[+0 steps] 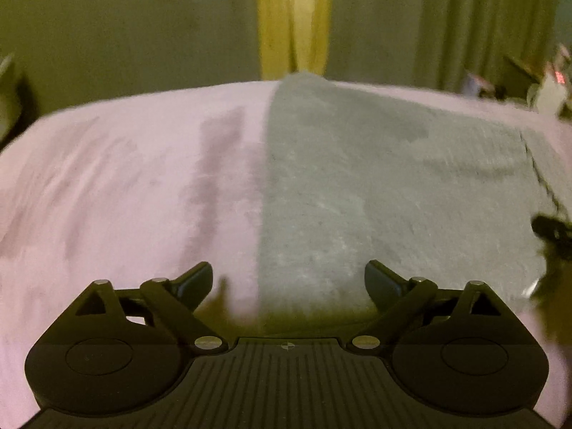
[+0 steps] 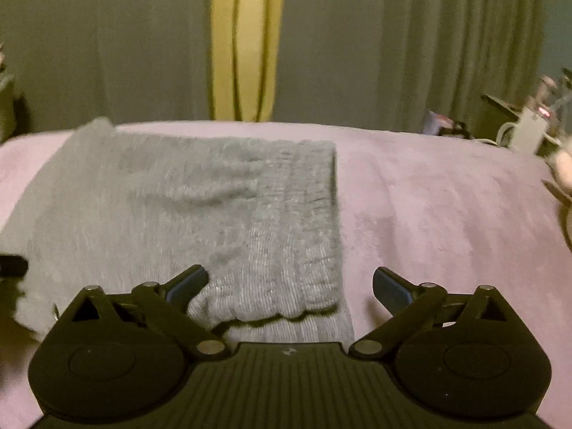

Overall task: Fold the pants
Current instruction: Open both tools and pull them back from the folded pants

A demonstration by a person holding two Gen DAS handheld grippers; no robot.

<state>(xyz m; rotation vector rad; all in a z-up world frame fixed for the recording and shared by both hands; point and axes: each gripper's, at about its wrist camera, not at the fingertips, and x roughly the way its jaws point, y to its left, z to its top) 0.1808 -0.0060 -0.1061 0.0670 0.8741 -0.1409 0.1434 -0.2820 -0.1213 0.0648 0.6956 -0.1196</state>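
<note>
Grey knit pants point(image 1: 375, 186) lie flat on a pink blanket point(image 1: 125, 178). In the left wrist view their straight left edge runs down the middle. My left gripper point(image 1: 289, 280) is open and empty, just above the near edge of the pants. In the right wrist view the pants point(image 2: 200, 211) lie folded, with the ribbed elastic waistband point(image 2: 304, 221) at their right end. My right gripper point(image 2: 290, 286) is open and empty over the near corner of the waistband. The other gripper shows as a dark shape at the frame edges point(image 1: 550, 232) point(image 2: 12, 264).
The pink blanket point(image 2: 447, 214) covers the whole bed. Green curtains point(image 2: 447, 43) and a yellow curtain strip point(image 2: 246, 43) hang behind the far edge. A cluttered side table point(image 2: 529, 121) with small objects stands at the far right.
</note>
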